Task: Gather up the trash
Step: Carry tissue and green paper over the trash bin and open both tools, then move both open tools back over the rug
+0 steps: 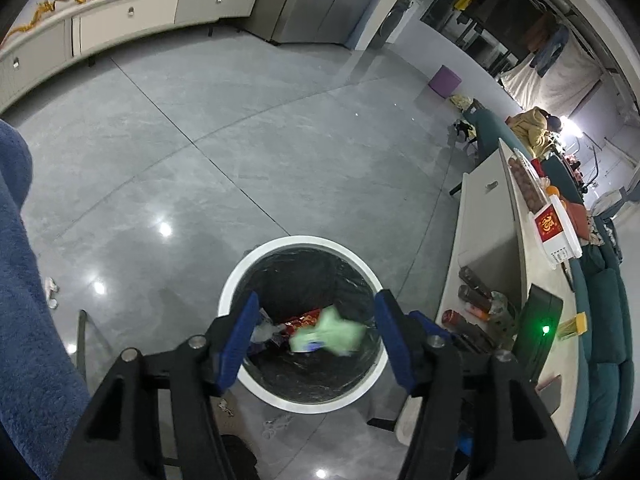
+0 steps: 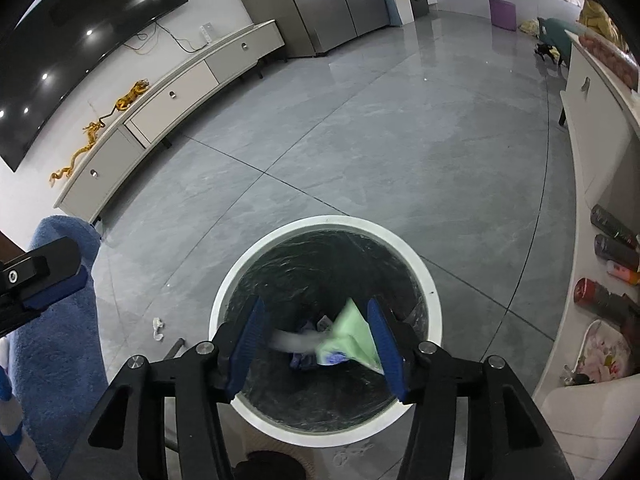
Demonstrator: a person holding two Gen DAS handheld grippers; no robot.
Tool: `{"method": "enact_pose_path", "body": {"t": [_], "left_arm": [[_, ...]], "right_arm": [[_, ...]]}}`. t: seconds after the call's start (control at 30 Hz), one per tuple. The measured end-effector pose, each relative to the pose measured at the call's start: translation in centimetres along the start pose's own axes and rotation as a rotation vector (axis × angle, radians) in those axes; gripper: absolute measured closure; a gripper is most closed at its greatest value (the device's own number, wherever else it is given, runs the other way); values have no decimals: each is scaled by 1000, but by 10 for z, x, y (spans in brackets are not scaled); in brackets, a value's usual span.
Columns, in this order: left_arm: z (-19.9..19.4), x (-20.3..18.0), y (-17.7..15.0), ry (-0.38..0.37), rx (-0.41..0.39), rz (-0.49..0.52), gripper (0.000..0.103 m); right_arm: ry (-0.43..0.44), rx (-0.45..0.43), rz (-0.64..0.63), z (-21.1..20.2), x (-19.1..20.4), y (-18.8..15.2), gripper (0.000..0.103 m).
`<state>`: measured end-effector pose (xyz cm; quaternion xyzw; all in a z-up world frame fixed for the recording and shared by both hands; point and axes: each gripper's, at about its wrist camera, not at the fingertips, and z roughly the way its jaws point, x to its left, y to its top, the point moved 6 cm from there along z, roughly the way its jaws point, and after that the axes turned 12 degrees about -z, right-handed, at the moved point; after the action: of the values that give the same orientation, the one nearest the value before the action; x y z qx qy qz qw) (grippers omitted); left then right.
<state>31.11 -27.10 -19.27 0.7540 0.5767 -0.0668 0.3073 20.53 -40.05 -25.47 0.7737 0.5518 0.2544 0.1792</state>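
A round white bin (image 1: 236, 268) with a black liner stands on the grey floor; it also shows in the right wrist view (image 2: 428, 280). Both grippers hover over it. My left gripper (image 1: 316, 312) is open and empty. My right gripper (image 2: 316, 318) is open and empty. A light green wrapper (image 1: 334, 334), blurred, is inside the bin, and shows blurred between the right jaws (image 2: 352, 336). Red and blue scraps (image 1: 302, 320) lie in the bin bottom. A small white scrap (image 2: 159, 328) lies on the floor left of the bin; it also shows in the left wrist view (image 1: 51, 290).
A white low table (image 1: 516, 248) with bottles (image 2: 612, 264), a red-and-white box (image 1: 554, 228) and a dark device stands right of the bin. A blue towel (image 2: 60, 320) hangs at left. A white TV cabinet (image 2: 168, 92) lines the far wall.
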Motion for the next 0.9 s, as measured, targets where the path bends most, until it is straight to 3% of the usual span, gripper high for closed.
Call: {"method": "enact_pose_path", "body": {"t": [0.4, 0.9], "left_arm": [[-94, 1, -22, 35, -194, 64, 45], [-243, 61, -87, 80, -345, 20, 45]], "right_arm": [[-7, -39, -34, -39, 23, -7, 51], [46, -179, -157, -148, 115, -4, 51]]}}
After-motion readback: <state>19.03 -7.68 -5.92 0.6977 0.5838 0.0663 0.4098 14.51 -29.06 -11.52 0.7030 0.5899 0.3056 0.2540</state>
